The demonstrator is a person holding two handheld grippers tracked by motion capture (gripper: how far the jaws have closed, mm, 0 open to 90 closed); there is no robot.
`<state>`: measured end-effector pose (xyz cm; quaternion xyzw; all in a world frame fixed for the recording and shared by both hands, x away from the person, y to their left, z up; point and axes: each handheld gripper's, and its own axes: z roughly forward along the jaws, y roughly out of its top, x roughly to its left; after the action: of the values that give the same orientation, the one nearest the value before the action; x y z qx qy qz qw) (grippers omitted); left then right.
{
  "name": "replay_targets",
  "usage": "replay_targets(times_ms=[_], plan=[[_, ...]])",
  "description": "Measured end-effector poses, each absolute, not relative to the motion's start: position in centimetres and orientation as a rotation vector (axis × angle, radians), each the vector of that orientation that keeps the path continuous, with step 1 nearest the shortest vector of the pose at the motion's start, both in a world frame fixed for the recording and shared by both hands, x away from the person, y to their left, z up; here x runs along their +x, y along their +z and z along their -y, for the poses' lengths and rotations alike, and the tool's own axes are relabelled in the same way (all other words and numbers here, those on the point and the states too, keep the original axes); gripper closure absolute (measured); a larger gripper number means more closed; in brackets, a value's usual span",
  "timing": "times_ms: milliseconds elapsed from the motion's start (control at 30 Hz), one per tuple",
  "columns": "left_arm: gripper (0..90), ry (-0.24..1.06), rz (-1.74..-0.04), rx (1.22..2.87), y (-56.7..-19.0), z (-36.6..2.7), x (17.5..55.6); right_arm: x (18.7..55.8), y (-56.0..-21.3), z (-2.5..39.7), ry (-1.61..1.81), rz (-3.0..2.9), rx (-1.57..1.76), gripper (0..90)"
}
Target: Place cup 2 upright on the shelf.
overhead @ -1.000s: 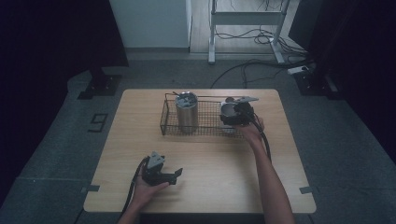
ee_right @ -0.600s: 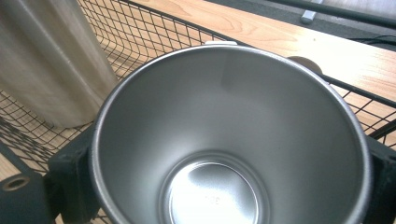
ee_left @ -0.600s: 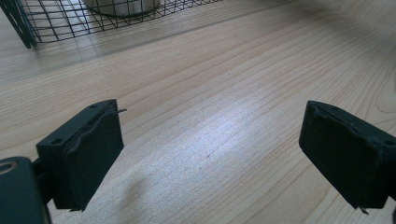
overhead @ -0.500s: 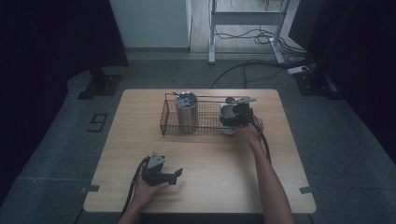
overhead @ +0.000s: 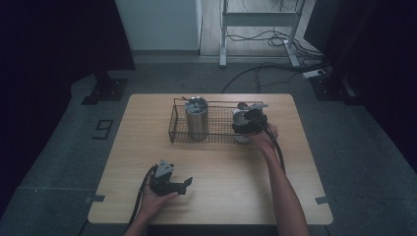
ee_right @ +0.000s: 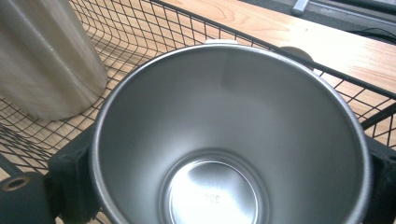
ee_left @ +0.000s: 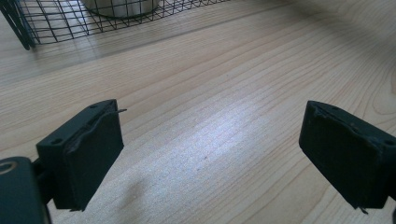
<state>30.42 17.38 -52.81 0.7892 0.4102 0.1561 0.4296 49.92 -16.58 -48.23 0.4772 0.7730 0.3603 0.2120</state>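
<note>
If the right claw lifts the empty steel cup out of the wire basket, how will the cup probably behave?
The steel cup looks rigid, so it should keep its shape between the right claw jaws. Its smooth, shiny wall may be slippery. It is empty inside, so probably light. The wire basket rim stands close around it, so it might catch there.

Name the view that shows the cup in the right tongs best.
The right gripper view: the cup is close up, its open mouth, empty inside and base plain, a jaw at each side. The high view shows it small in the basket, partly behind the right tongs.
</note>
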Motion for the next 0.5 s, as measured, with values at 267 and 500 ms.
replay_targets(times_ms=[267, 500], plan=[[6.3, 0.387, -1.022, 1.973, -52.81, -17.32, 30.39, 49.94, -48.38, 16.28, 0.947, -2.156, 1.322, 6.4], [6.5, 0.400, -1.020, 1.964, -52.74, -17.31, 30.30, 49.97, -48.46, 16.25, 0.920, -2.161, 1.330, 6.4]])
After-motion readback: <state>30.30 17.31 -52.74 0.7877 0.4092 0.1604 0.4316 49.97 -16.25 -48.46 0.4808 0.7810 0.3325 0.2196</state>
